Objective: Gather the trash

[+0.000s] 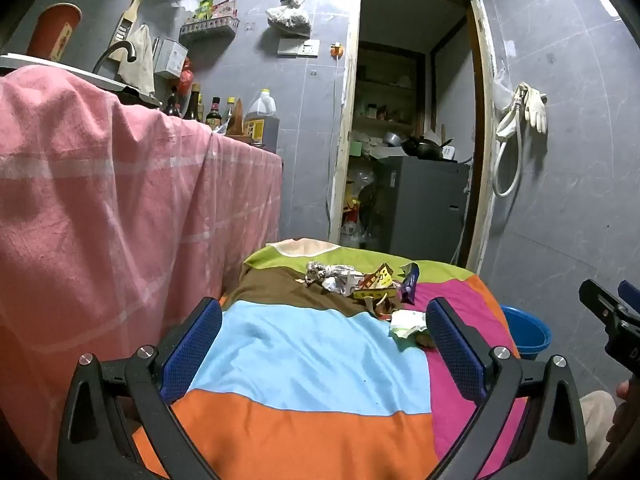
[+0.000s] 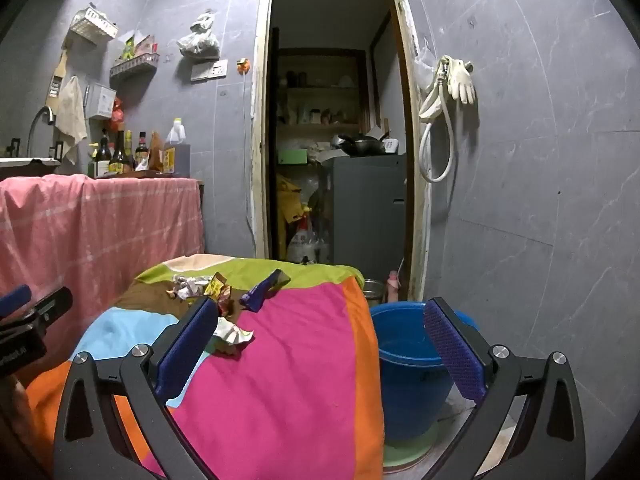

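Note:
Several pieces of trash lie on a table under a colour-block cloth [image 1: 304, 352]: crumpled silver wrappers [image 1: 332, 275], a yellow and red packet [image 1: 376, 284], a purple wrapper [image 1: 410, 282] and a white and green crumpled paper [image 1: 406, 323]. My left gripper [image 1: 324, 320] hovers open above the blue patch, short of the trash. My right gripper [image 2: 320, 324] is open too, its left finger beside the white paper [image 2: 232, 334], its right finger over a blue bucket [image 2: 408, 364]. In this view the purple wrapper [image 2: 262, 290] and silver wrappers [image 2: 188, 286] lie farther back.
The blue bucket [image 1: 528, 332] stands on the floor right of the table. A counter draped in pink cloth [image 1: 100, 200] with bottles [image 1: 260, 120] rises on the left. Behind is an open doorway [image 2: 336, 140] into a storeroom. A hose and glove [image 2: 452, 92] hang on the grey wall.

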Available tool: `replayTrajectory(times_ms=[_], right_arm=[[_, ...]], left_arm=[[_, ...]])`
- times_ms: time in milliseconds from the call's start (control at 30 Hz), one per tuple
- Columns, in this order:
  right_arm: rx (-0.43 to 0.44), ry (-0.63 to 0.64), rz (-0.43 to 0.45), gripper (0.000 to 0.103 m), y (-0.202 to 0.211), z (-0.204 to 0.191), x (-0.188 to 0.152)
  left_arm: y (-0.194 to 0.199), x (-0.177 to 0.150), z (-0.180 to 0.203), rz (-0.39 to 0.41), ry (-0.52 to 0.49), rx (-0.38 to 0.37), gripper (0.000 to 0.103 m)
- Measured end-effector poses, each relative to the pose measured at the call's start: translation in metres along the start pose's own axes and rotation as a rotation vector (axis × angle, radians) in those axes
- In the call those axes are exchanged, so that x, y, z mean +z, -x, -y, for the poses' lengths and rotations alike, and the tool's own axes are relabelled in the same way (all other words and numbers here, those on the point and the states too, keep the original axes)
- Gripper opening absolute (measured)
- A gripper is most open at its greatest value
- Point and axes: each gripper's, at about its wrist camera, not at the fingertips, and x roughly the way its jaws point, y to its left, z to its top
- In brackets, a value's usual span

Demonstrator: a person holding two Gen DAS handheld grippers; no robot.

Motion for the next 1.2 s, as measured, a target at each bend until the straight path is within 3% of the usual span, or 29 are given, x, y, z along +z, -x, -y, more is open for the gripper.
replayTrajectory(times_ms=[1200], right_arm=[[0.001, -0.005, -0.008, 0.103, -0.0016, 0.0, -0.001]], left_arm=[[-0.0019, -0.003, -0.004, -0.012, 0.011, 0.006, 0.1]])
